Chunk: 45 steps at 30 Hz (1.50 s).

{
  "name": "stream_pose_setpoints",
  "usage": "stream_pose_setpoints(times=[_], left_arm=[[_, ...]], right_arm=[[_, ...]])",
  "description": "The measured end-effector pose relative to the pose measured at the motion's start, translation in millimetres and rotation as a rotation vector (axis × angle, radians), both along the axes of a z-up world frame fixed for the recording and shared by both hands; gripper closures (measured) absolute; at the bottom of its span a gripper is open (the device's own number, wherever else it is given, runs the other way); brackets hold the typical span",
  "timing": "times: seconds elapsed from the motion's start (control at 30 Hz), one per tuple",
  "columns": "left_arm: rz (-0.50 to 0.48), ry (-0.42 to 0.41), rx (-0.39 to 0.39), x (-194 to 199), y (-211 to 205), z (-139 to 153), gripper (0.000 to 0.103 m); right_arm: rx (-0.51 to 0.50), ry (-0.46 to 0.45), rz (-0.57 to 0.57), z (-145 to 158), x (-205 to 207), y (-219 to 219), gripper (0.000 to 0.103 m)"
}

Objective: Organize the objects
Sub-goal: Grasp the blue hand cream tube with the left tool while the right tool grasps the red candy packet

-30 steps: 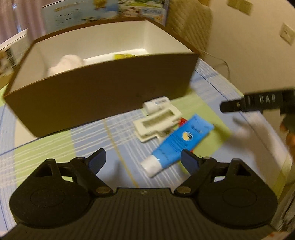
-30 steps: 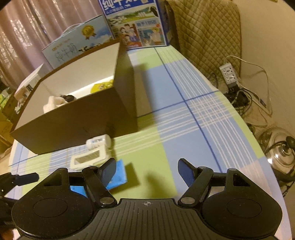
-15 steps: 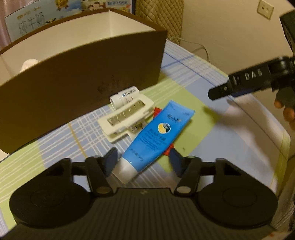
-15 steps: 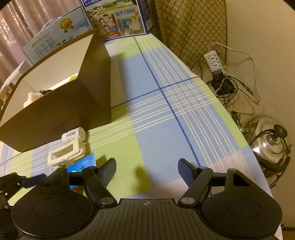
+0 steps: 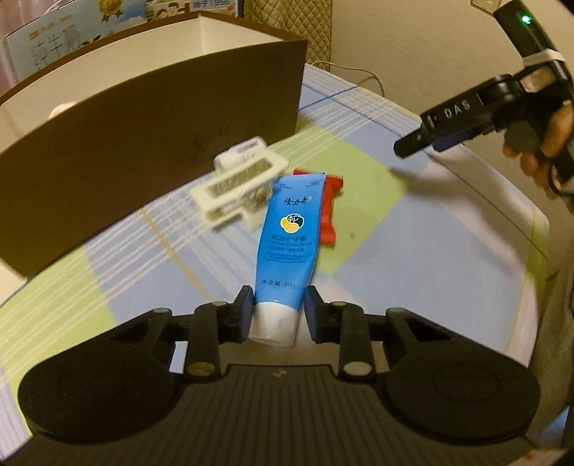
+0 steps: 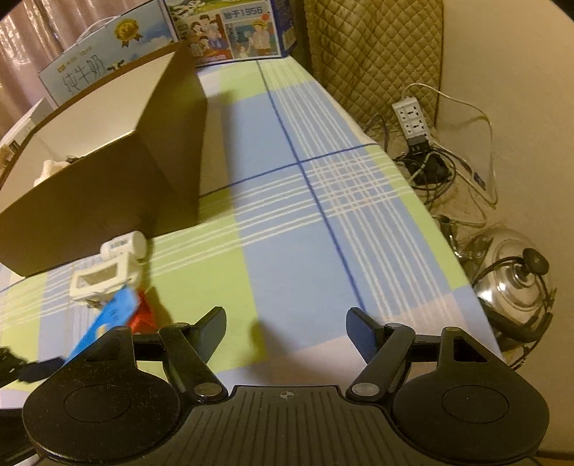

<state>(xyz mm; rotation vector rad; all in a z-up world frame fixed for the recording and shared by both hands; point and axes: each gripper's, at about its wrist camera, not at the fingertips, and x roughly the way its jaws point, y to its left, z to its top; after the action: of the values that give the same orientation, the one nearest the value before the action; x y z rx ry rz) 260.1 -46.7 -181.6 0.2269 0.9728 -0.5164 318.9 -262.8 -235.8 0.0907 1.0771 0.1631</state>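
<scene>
A blue hand-cream tube (image 5: 288,233) with a white cap lies pointing away from me on the checked tablecloth (image 5: 412,229). My left gripper (image 5: 278,304) is shut on its cap end. Under the tube's far end lies a red packet (image 5: 330,211). To its left are a white hair clip (image 5: 238,191) and a small white bottle (image 5: 244,152), right in front of the brown box (image 5: 143,143). My right gripper (image 6: 287,319) hangs open above the cloth with nothing in it. The right wrist view shows the tube (image 6: 107,322), clip (image 6: 104,276) and box (image 6: 107,200) at the left.
Two printed milk cartons (image 6: 229,32) stand behind the box, with a quilted chair back (image 6: 373,53) beside them. Beyond the table's right edge, a power strip (image 6: 412,118) with cables and a steel kettle (image 6: 513,286) sit on the floor. A person's hand (image 5: 552,143) holds the right gripper.
My left gripper came down and forward from above the box to the tube and closed its fingers on the cap end. The right gripper drew back to the right and stayed open.
</scene>
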Motion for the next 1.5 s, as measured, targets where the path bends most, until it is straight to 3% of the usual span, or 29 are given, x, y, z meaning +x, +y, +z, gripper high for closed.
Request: stream_pose_setpoints(times=[0.4,0.5,0.6,0.73,0.93,1.13,1.3,1.5], left_arm=[[0.105,0.037,0.009,-30,53,2,0.077],[0.091,0.044,0.006,-27,46,2,0.064],[0.086,0.043,0.022,-21,39,-2,0.062],[0.12,0.061,0.018,-13,37,-7,0.069],[0.2,0.06,0.031,-5,48,-8,0.07],[0.36,0.069,0.071,6,68,-8,0.07],[0.513,0.089,0.079,17,91,-8,0.07],[0.524,0.104,0.065,22,96,-8,0.07]], right_arm=[[-0.026,-0.016,0.05,0,-2,12,0.032],[-0.023,-0.021,0.068,0,-2,17,0.032],[-0.019,-0.025,0.092,-1,-3,21,0.032],[0.034,-0.023,0.109,-1,-3,24,0.032],[0.156,-0.008,0.145,1,-3,31,0.032],[0.228,0.0,0.214,-1,-10,47,0.033],[0.245,0.05,0.271,-11,-14,67,0.047],[0.244,0.081,0.296,-19,-13,93,0.053]])
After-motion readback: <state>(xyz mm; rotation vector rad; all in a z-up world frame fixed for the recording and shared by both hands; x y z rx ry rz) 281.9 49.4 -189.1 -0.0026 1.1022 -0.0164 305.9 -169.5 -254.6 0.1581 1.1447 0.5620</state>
